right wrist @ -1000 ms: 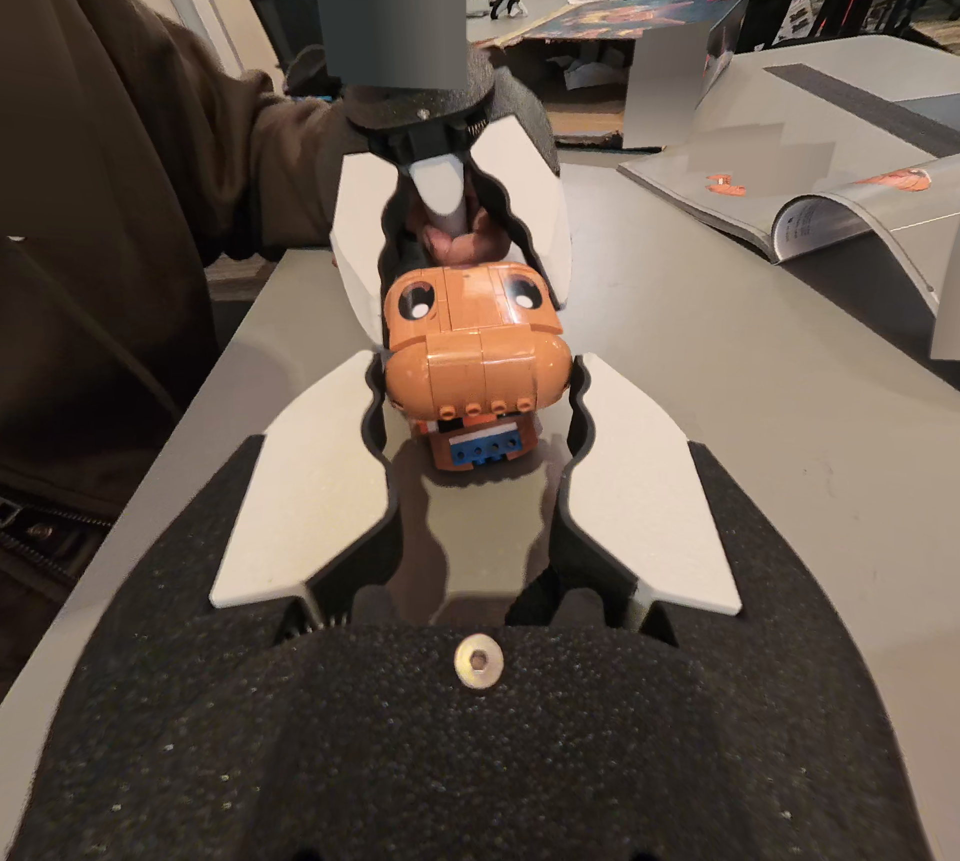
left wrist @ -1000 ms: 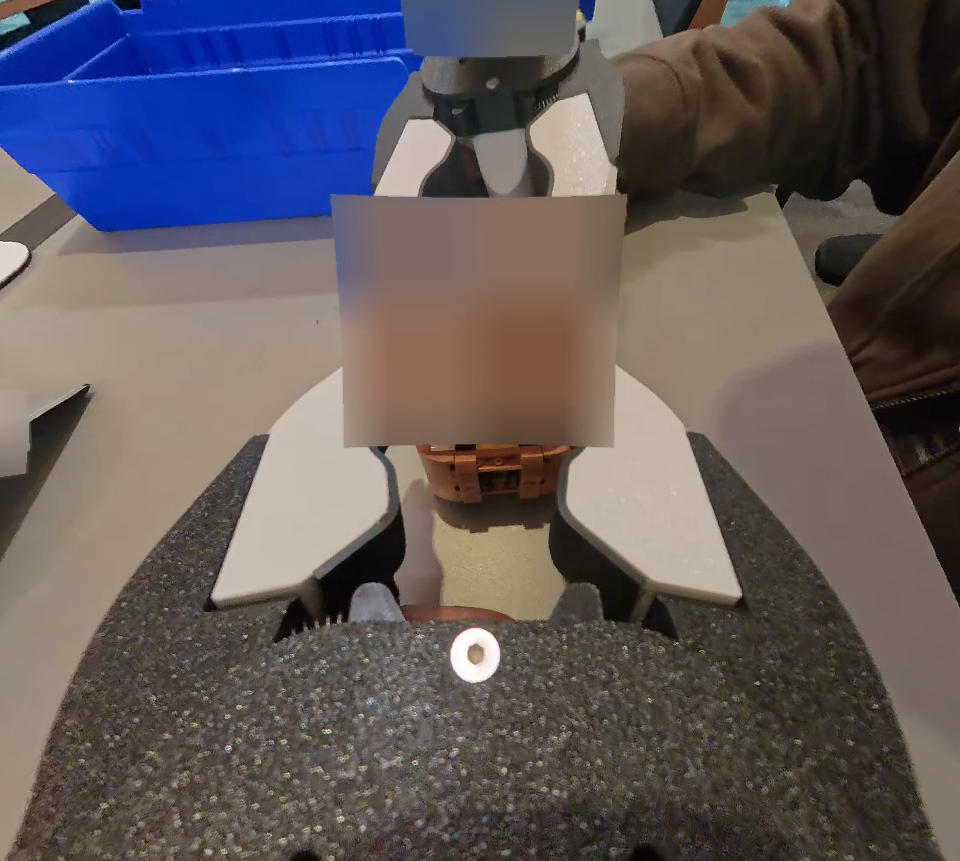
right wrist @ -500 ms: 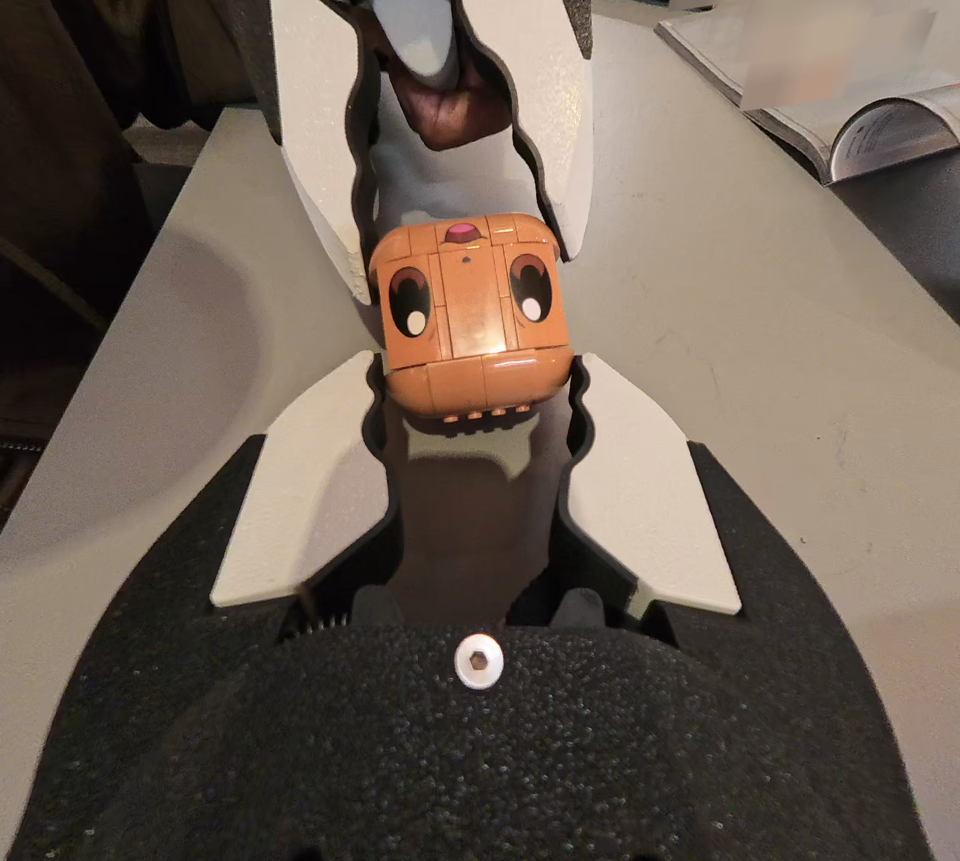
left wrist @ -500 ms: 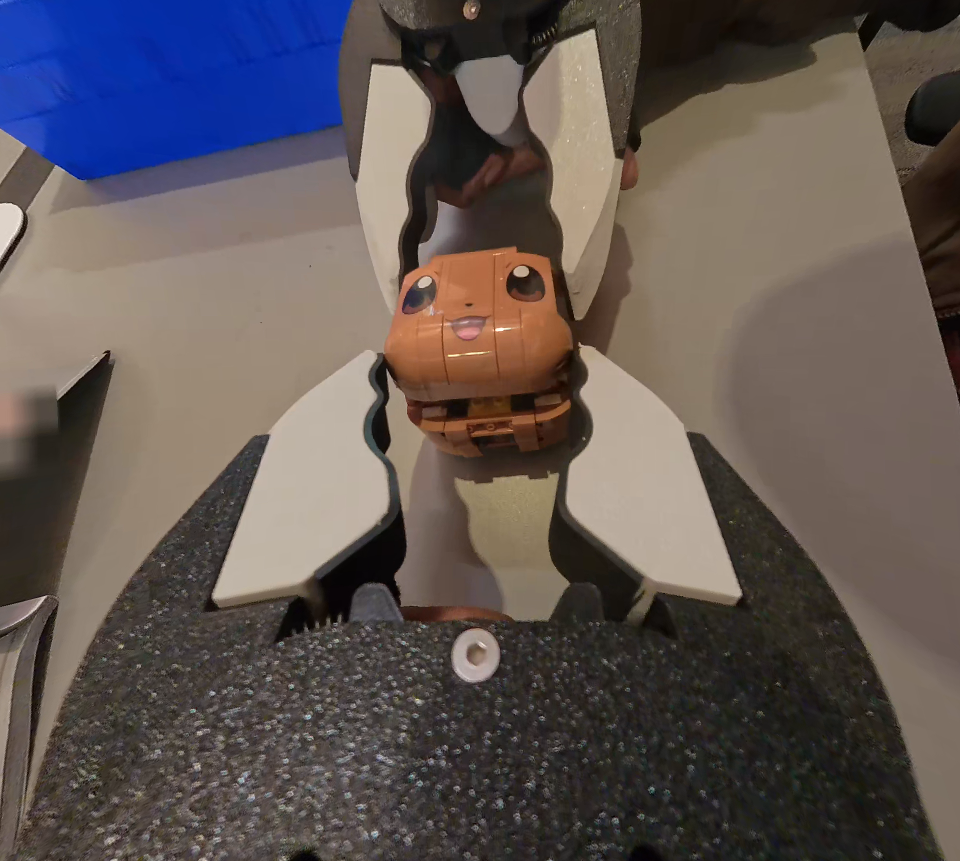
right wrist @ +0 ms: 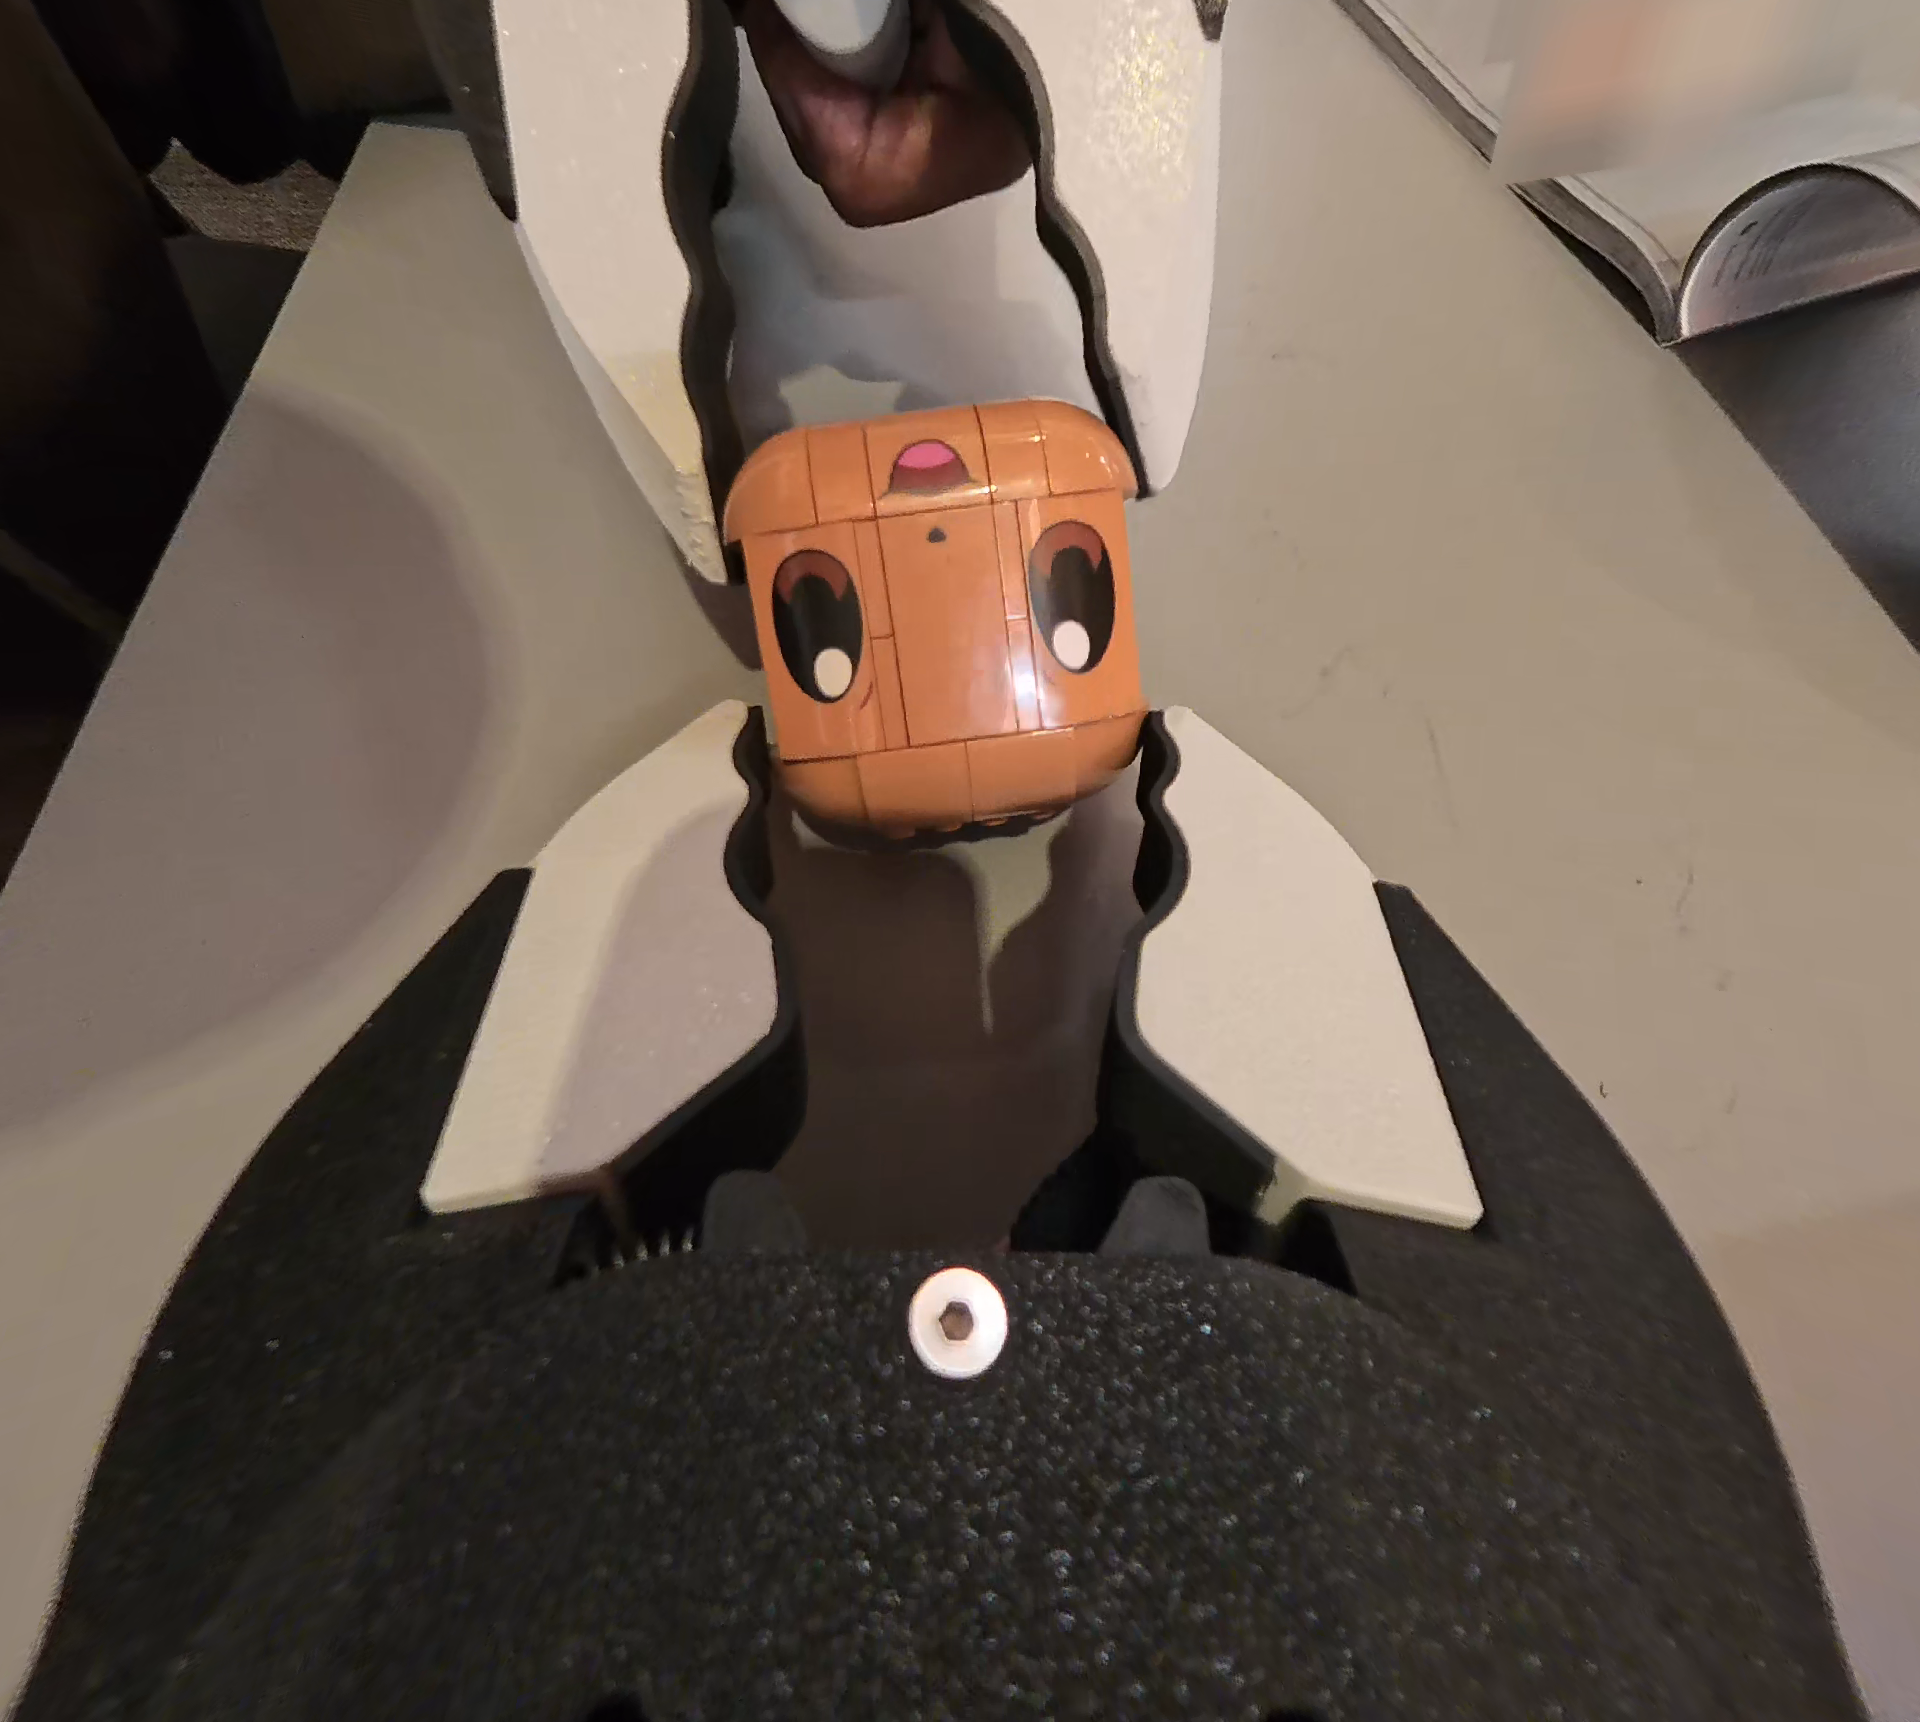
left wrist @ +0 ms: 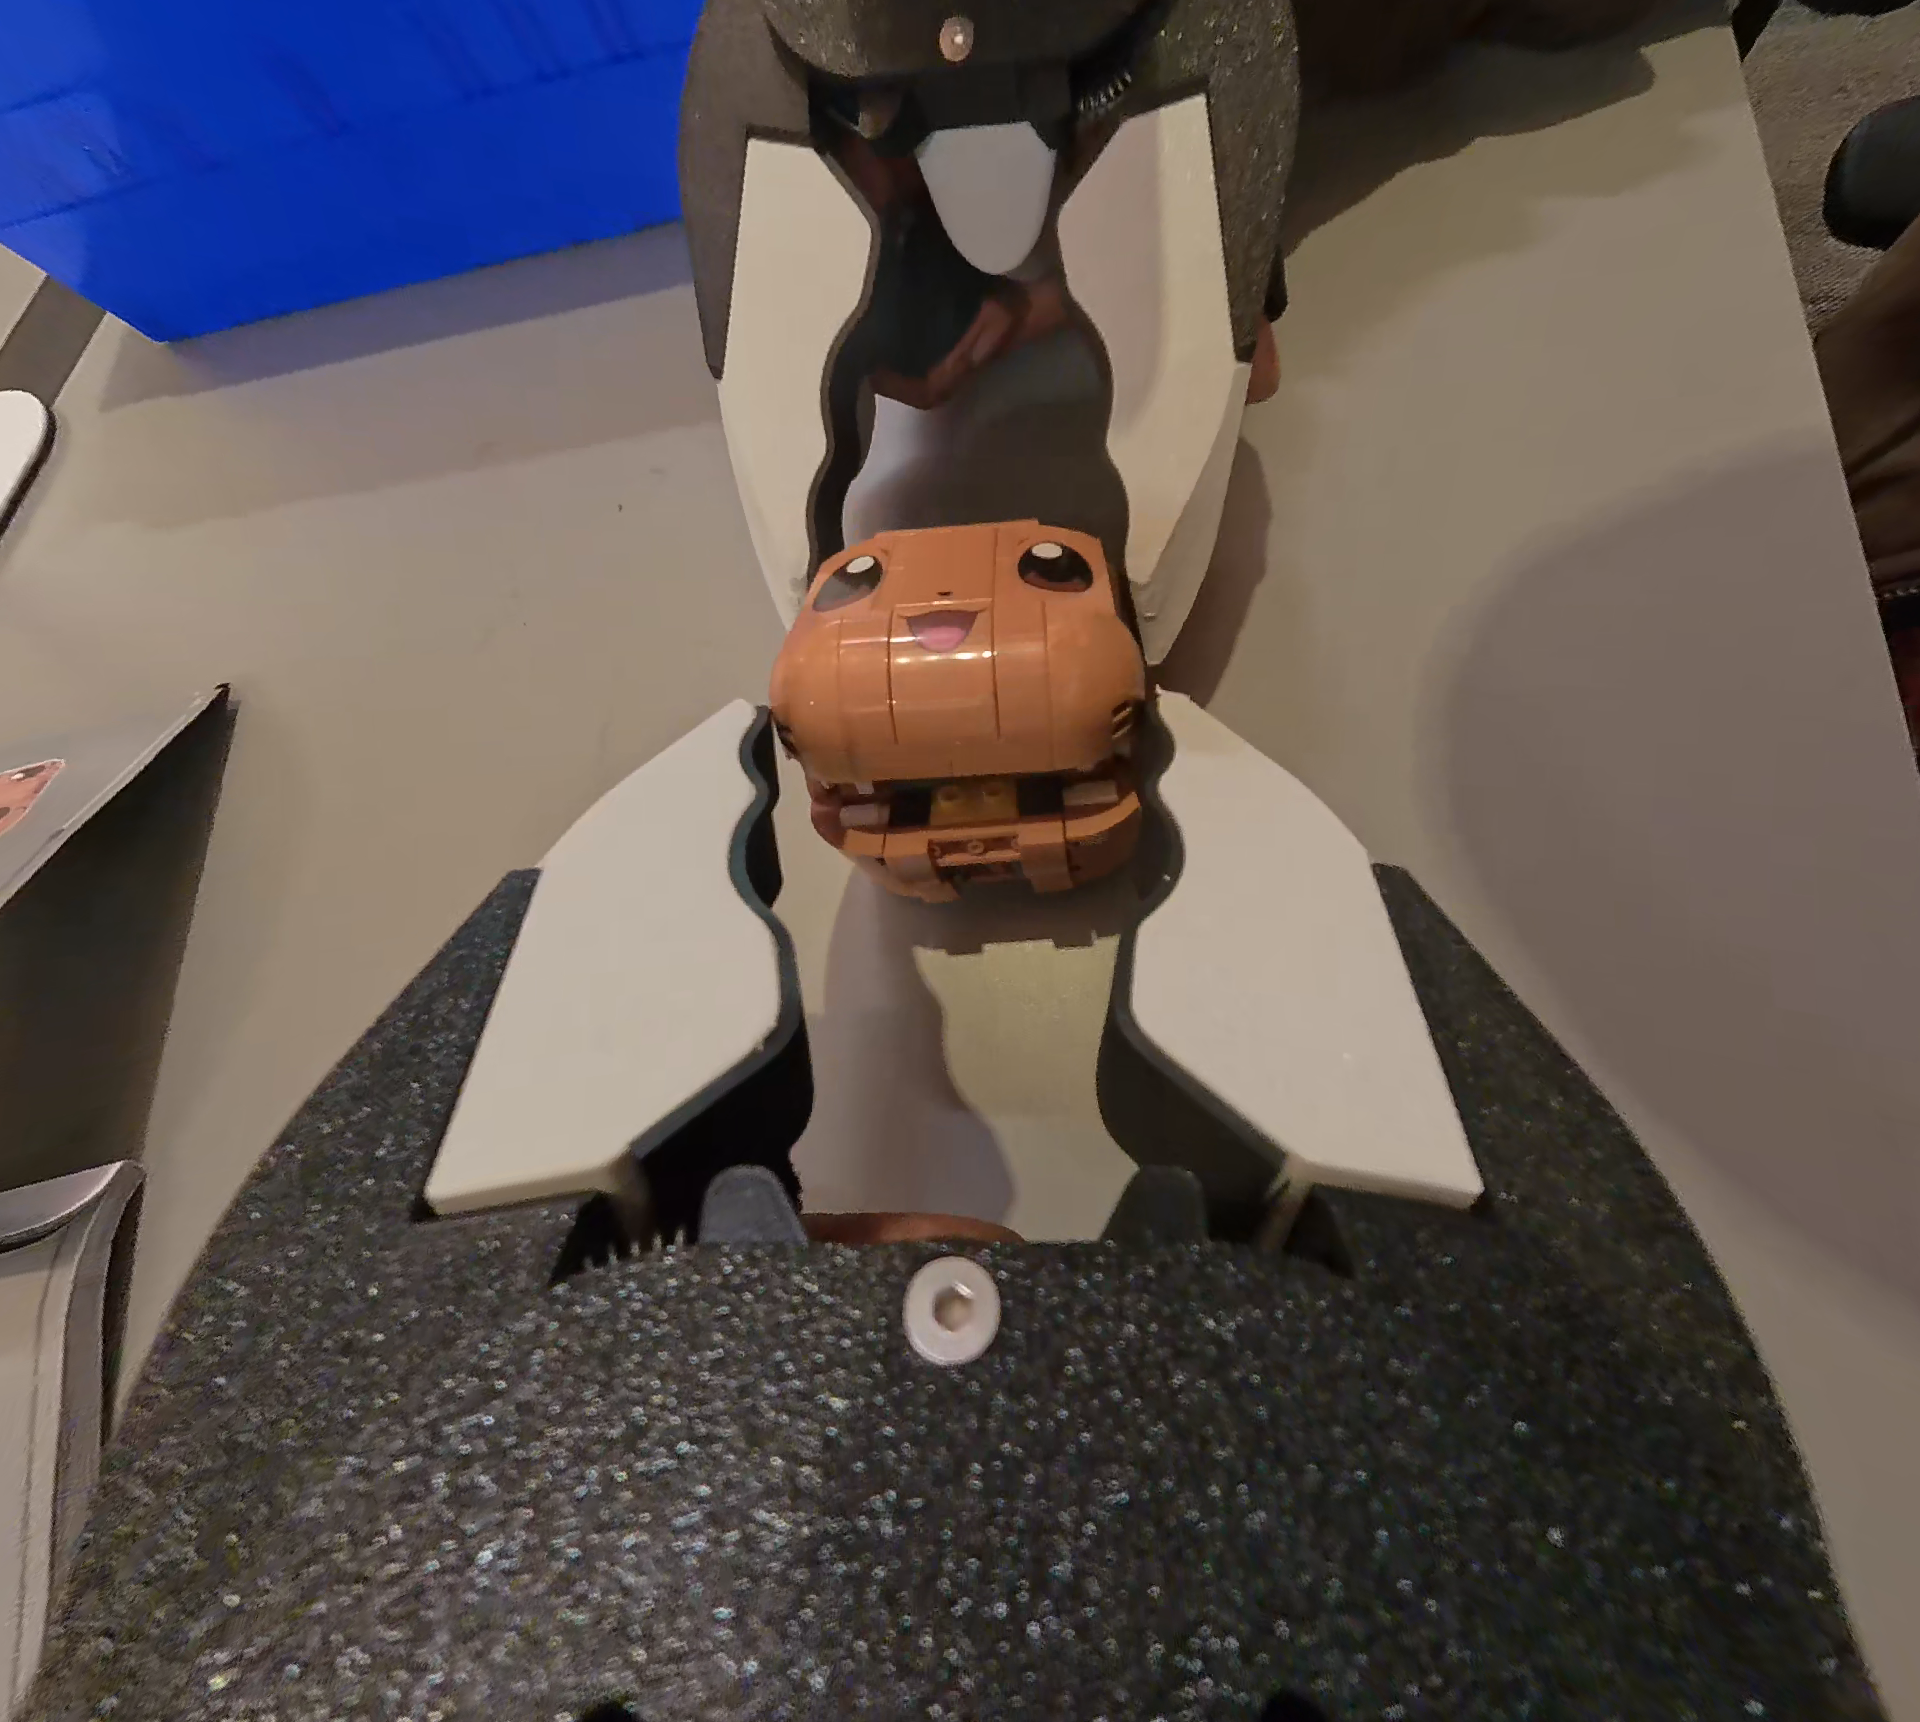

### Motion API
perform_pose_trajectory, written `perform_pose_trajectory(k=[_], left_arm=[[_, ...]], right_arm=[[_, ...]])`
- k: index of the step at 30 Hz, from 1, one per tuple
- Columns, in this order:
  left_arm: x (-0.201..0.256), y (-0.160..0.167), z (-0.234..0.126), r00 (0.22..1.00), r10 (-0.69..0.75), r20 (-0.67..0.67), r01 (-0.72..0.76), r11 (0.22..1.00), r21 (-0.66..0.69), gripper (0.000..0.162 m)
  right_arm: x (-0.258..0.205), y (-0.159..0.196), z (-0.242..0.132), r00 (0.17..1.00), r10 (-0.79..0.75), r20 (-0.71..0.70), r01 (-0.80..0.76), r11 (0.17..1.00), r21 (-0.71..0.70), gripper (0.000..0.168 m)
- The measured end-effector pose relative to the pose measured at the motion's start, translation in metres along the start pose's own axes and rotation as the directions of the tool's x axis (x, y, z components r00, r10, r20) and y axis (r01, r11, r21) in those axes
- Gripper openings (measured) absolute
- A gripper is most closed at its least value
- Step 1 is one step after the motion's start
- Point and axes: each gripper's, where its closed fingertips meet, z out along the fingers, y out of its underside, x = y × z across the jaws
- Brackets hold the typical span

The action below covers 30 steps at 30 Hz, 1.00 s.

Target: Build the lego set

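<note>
Head block (left wrist: pixel 961 685) — brown lego build with printed face — is clamped from opposite ends, above the grey table (left wrist: pixel 416 581). My left gripper (left wrist: pixel 961 799) pinches its lower part, my right gripper (right wrist: pixel 940 716) its top; both narrow, gripping. Face kept upward, I judge, so I can check seating. Blue bin (left wrist: pixel 312 62) lies beyond the block, well apart.

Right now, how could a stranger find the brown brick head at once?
Look at the grey table, between the two facing grippers. The brown brick head is held there; only it has big dark eyes and a pink mouth.
</note>
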Motion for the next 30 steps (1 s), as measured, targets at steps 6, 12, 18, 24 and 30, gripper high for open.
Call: perform_pose_trajectory(k=[6, 12, 18, 24, 30], left_arm=[[-0.001, 0.001, -0.005, 1.000, 0.004, 0.012, -0.004, 1.000, -0.015, 0.068], [-0.004, 0.009, -0.012, 1.000, -0.011, 0.005, 0.011, 0.999, -0.050, 0.069], [0.003, 0.018, -0.016, 0.994, -0.073, -0.082, 0.069, 0.996, -0.048, 0.073], [0.014, 0.031, -0.007, 0.990, -0.070, -0.120, 0.057, 0.992, -0.109, 0.078], [0.016, 0.036, 0.007, 0.992, -0.052, -0.112, 0.040, 0.994, -0.106, 0.074]], right_arm=[[0.000, 0.000, 0.002, 1.000, -0.003, -0.004, 0.003, 1.000, -0.011, 0.069], [-0.002, -0.001, 0.003, 1.000, -0.009, -0.002, 0.009, 1.000, -0.020, 0.069], [-0.005, -0.002, 0.005, 1.000, -0.011, 0.014, 0.012, 0.999, -0.031, 0.069], [-0.008, -0.004, 0.007, 0.999, -0.013, 0.029, 0.014, 0.999, -0.032, 0.069], [-0.010, -0.003, 0.008, 0.999, -0.019, 0.038, 0.021, 0.999, -0.046, 0.069]])
